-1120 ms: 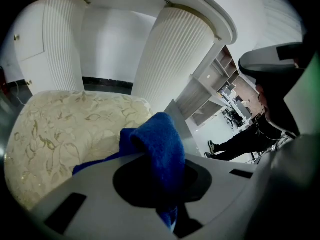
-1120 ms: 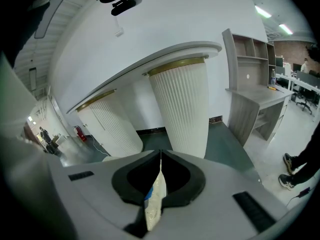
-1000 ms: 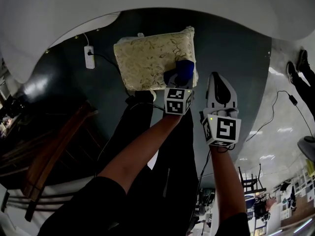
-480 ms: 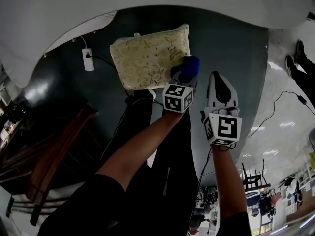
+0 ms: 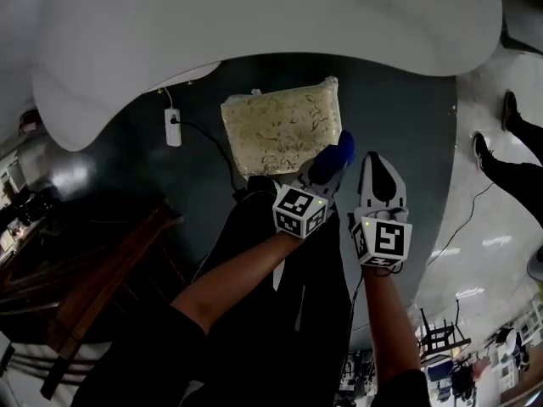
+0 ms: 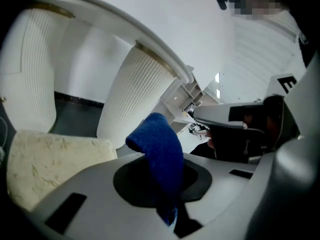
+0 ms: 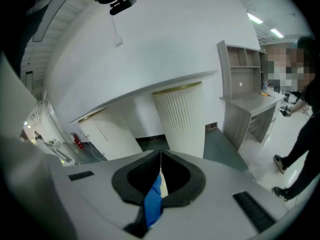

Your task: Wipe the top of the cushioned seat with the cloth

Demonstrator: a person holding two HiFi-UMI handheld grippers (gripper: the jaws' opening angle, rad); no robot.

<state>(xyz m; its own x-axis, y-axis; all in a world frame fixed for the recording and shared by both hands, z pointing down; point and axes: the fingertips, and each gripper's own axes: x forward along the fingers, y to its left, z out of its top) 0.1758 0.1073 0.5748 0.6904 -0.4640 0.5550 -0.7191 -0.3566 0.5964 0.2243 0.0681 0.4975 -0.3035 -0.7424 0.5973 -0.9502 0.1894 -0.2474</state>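
Note:
The cushioned seat [image 5: 280, 130], cream with a leaf pattern, lies on the dark floor; its corner shows at the lower left of the left gripper view [image 6: 47, 156]. My left gripper [image 5: 328, 164] is shut on the blue cloth [image 5: 338, 148], which hangs just off the seat's near right corner. In the left gripper view the cloth [image 6: 159, 146] stands folded up out of the jaws of the left gripper [image 6: 164, 186], clear of the cushion. My right gripper [image 5: 378, 163] is to the right of it, shut [image 7: 160, 173], with only a thin blue-and-white sliver at the jaw line.
A white power strip [image 5: 173, 128] with a black cable lies left of the seat. A large white curved top [image 5: 254, 24] overhangs the far side, on ribbed white columns [image 7: 180, 119]. A wooden chair [image 5: 110, 287] stands at the left. A person's shoes [image 5: 507, 108] are at the right.
The left gripper has carried the blue cloth from the seat's right part past its right edge and off the corner. The right gripper has kept its place beside it.

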